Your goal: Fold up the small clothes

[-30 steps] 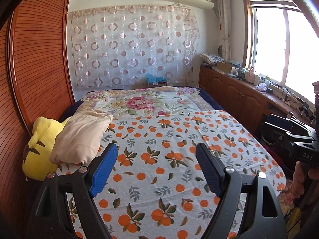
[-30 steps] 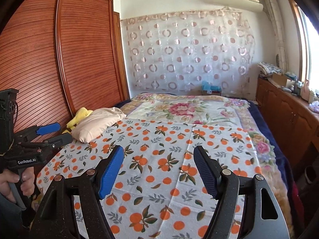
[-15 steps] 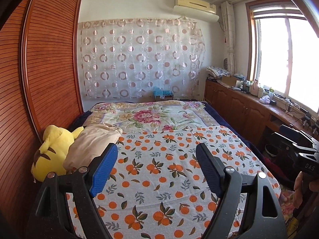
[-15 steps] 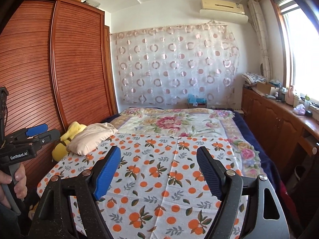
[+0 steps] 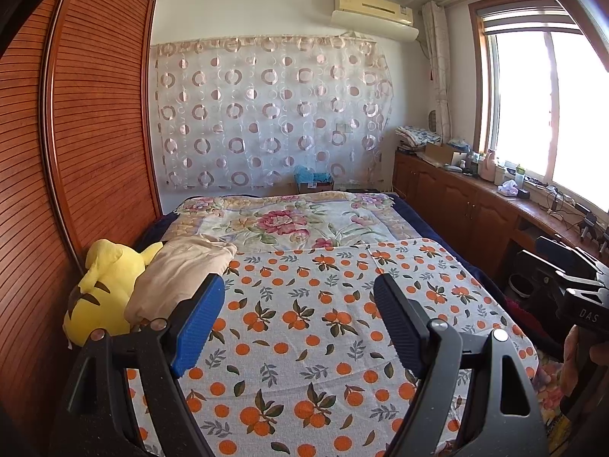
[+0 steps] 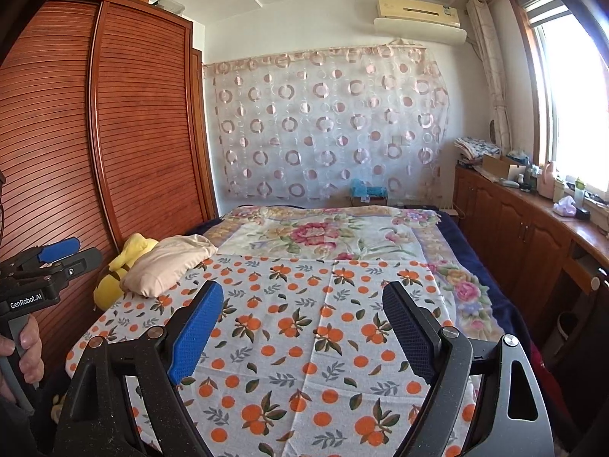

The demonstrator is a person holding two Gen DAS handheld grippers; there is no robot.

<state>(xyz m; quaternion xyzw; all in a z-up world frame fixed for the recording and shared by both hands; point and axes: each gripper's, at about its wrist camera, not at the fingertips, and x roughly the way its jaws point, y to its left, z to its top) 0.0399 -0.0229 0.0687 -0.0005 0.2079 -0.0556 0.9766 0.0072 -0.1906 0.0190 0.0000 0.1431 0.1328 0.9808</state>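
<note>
Both views have tilted up from the orange-print sheet [image 5: 312, 327], my left gripper [image 5: 298, 321] and right gripper [image 6: 302, 327] wide open and empty; I'd reach left for the beige garment [image 5: 182, 270] beside the yellow plush [image 5: 102, 289], pinching one edge

White sheet [image 5: 304, 342] with orange fruit print, floral blanket [image 5: 289, 221], yellow plush [image 5: 102, 293], beige cloth [image 5: 179, 270]

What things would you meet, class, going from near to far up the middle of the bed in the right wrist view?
Right gripper → orange-print sheet → floral blanket → blue item at the bed's far end → circle-patterned curtain → air conditioner.
</note>
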